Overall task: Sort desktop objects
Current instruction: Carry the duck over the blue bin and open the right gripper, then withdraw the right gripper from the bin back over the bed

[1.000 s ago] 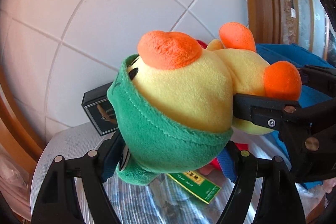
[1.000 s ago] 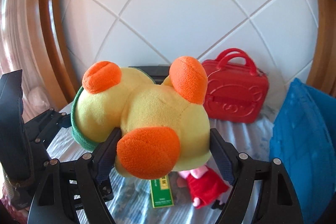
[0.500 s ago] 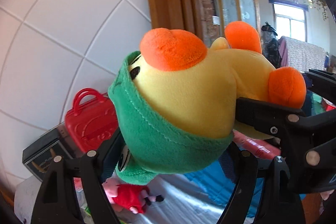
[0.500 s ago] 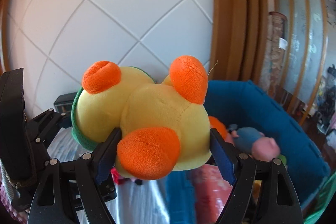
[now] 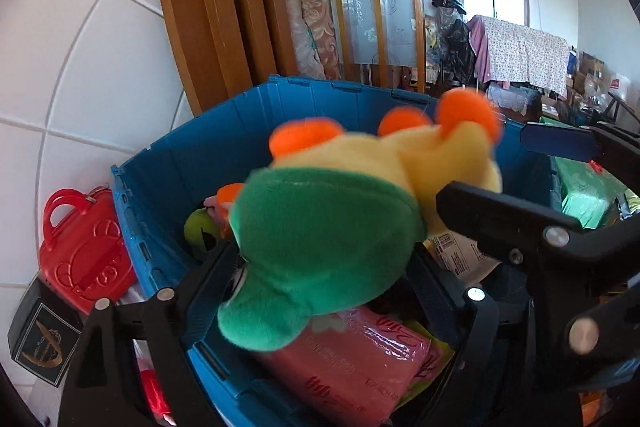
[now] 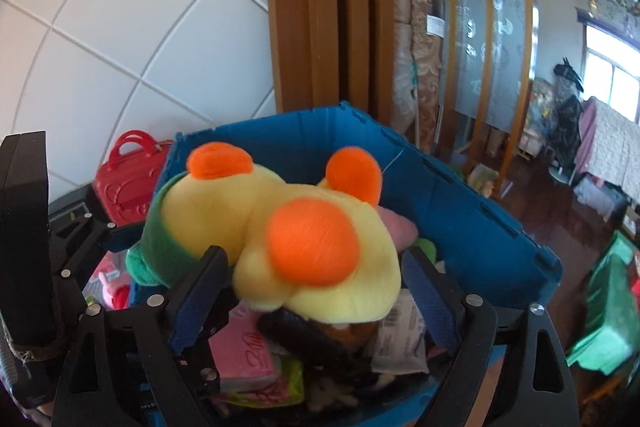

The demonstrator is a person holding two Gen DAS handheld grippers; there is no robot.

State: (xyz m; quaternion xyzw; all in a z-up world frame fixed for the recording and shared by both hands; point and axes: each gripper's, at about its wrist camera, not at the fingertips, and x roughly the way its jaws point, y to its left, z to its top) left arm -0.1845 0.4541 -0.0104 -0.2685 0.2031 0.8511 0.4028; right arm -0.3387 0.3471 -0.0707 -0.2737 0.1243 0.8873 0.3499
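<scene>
Left wrist view only: black box with gold emblem (image 5: 42, 341) on tabletop beside red plastic toy suitcase (image 5: 82, 251). Right wrist view only: pink doll in red (image 6: 114, 289) left of blue plastic crate (image 6: 472, 227). Yellow plush duck with green hood and orange feet (image 6: 304, 239), motion-blurred, above crate between fingers of both. Left gripper (image 5: 324, 291) and right gripper (image 6: 320, 283) spread wide; contact unclear.
</scene>
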